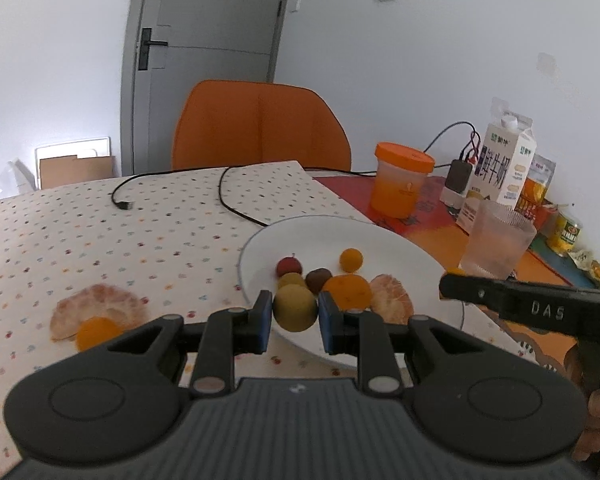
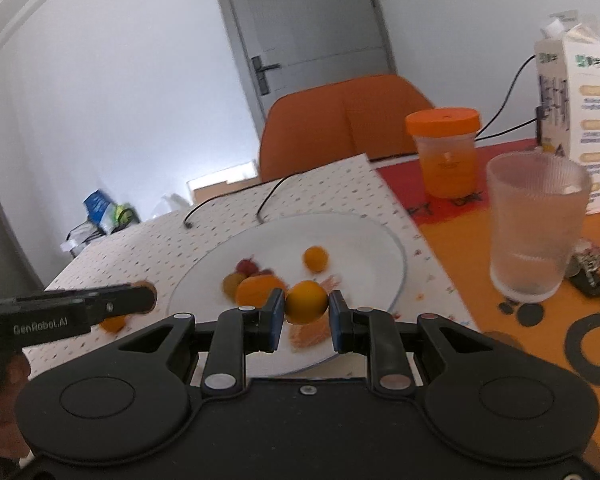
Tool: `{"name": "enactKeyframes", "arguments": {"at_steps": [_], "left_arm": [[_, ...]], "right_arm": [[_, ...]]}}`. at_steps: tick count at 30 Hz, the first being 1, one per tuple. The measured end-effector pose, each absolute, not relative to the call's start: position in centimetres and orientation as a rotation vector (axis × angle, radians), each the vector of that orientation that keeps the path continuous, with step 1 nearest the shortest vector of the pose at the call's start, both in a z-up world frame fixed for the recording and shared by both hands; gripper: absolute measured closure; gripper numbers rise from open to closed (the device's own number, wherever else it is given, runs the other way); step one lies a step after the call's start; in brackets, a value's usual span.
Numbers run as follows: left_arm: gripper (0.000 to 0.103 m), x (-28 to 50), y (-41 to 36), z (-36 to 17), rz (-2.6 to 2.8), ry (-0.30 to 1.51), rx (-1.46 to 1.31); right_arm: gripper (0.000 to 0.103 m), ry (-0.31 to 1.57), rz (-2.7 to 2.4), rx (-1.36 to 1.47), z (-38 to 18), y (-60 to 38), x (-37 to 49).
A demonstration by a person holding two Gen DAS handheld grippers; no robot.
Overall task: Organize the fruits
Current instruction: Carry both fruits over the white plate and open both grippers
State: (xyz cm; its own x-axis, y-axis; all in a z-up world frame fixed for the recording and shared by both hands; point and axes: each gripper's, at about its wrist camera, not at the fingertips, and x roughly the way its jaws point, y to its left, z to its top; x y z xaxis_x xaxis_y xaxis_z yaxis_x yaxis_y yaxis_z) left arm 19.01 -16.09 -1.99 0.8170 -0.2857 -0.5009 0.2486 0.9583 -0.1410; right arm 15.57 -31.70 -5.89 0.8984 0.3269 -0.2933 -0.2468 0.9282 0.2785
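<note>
The left gripper (image 1: 295, 317) pinches a yellow-green fruit (image 1: 295, 307) between its blue pads, held over the near rim of the white plate (image 1: 396, 240). The right gripper (image 2: 305, 315) pinches a small orange fruit (image 2: 306, 302) the same way, also above the plate's near edge. On the plate lie one red fruit (image 1: 289, 266), one brown fruit (image 1: 318, 279), one small orange ball (image 1: 351, 259), one larger orange (image 1: 348, 290), one peeled segment cluster (image 1: 392, 298) and another yellow-green fruit (image 1: 291, 280) partly hidden. Left of the plate, on the dotted cloth (image 1: 100, 232), sit one peel (image 1: 100, 308) and one orange piece (image 1: 98, 332). One glass (image 2: 534, 224), one jar (image 2: 444, 152) and one carton (image 2: 576, 112) stand to the right.
</note>
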Motion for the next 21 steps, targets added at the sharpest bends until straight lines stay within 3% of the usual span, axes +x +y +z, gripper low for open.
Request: {"name": "enactKeyframes", "arguments": {"at_steps": [21], "left_arm": [[0.072, 19.8, -16.1, -1.5, -0.186, 0.594, -0.052]], "right_arm": [[0.076, 0.306, 0.349, 0.294, -6.1, -33.2, 16.4]]}}
